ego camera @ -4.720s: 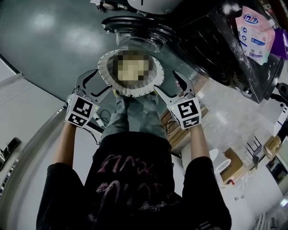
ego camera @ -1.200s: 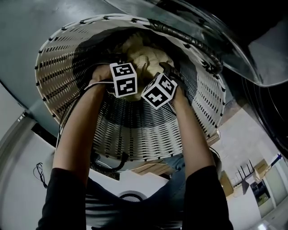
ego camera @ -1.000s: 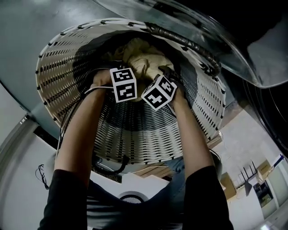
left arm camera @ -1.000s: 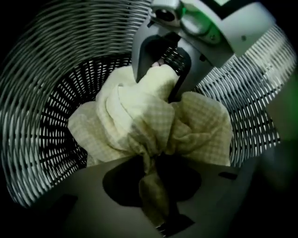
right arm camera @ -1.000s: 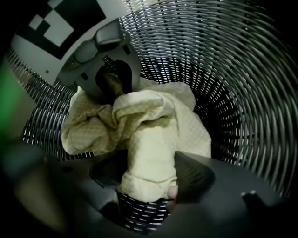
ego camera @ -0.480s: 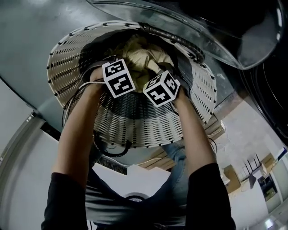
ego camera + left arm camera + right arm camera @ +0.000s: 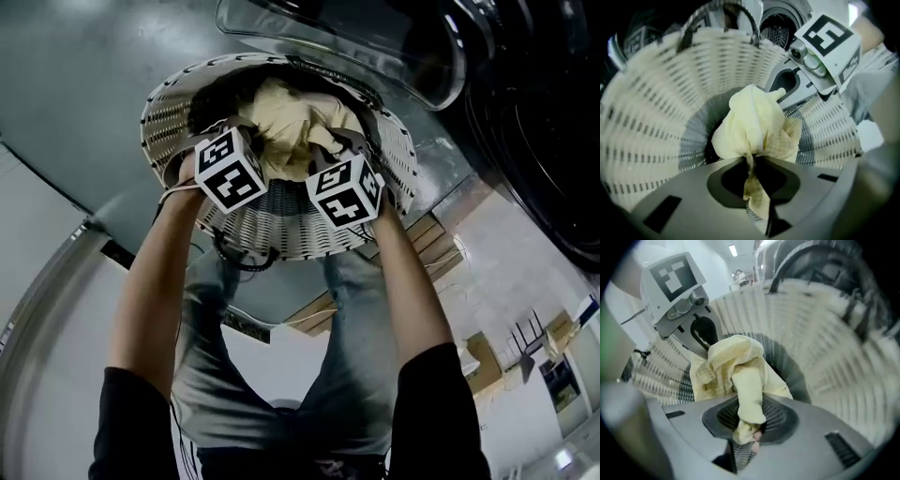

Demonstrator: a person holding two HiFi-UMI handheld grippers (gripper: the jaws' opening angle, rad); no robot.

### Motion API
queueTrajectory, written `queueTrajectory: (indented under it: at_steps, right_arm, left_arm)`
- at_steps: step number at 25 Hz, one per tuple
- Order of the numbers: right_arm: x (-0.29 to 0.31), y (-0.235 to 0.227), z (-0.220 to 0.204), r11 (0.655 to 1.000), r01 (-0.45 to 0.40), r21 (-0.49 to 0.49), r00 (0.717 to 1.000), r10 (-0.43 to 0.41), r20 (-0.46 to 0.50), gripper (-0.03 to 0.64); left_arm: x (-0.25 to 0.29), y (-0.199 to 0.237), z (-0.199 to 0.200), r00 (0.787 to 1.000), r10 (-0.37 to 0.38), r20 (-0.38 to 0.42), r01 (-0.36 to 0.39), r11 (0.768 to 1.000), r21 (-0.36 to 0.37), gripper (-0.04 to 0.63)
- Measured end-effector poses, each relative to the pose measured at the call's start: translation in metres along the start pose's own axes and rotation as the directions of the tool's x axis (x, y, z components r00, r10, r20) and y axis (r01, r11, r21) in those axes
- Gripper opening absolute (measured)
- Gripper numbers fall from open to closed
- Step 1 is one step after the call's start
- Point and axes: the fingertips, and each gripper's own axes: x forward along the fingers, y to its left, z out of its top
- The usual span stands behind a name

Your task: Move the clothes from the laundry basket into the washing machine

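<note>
Fingers of the left gripper [image 7: 751, 161] are clamping a fold of a pale yellow garment [image 7: 752, 119]. They have just been closing, and the cloth is sitting pinched between them, with a checked corner hanging down through the gap. Fingers of the right gripper [image 7: 749, 404] have also just been closing, and they are gripping a rolled piece of the same garment that is running down between them. Both grippers are pointing steeply down, side by side, the left marker cube [image 7: 228, 169] near the right one [image 7: 345, 190]. The garment is bunching up between the two grippers, inside the white woven laundry basket [image 7: 167, 117] and over its darker bottom; I cannot tell if it is touching the bottom. The basket is standing on the grey floor [image 7: 84, 75], just beside the washing machine [image 7: 539, 141], whose glass door [image 7: 375, 42] is standing open near the basket's far rim. The person's bare forearms [image 7: 155, 272] are reaching down to the basket.
</note>
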Motion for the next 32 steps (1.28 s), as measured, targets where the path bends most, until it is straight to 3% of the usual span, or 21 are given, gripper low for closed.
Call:
queueTrajectory:
  at_steps: [17, 24, 32]
  right_arm:
    - [-0.179, 0.019, 0.048, 0.983, 0.012, 0.182, 0.987, -0.041, 0.157, 0.086]
    - [-0.241, 0.02, 0.068, 0.956, 0.004, 0.295, 0.973, -0.071, 0.218, 0.086]
    - [-0.318, 0.019, 0.093, 0.945, -0.04, 0.324, 0.951, -0.064, 0.303, 0.086]
  left_arm:
    - [-0.163, -0.055, 0.049, 0.985, 0.059, 0.161, -0.039, 0.992, -0.124, 0.066]
    - [-0.224, -0.07, 0.073, 0.976, 0.101, 0.194, -0.069, 0.984, -0.164, 0.066]
    - [-0.3, -0.09, 0.103, 0.959, 0.168, 0.229, -0.121, 0.971, -0.206, 0.066]
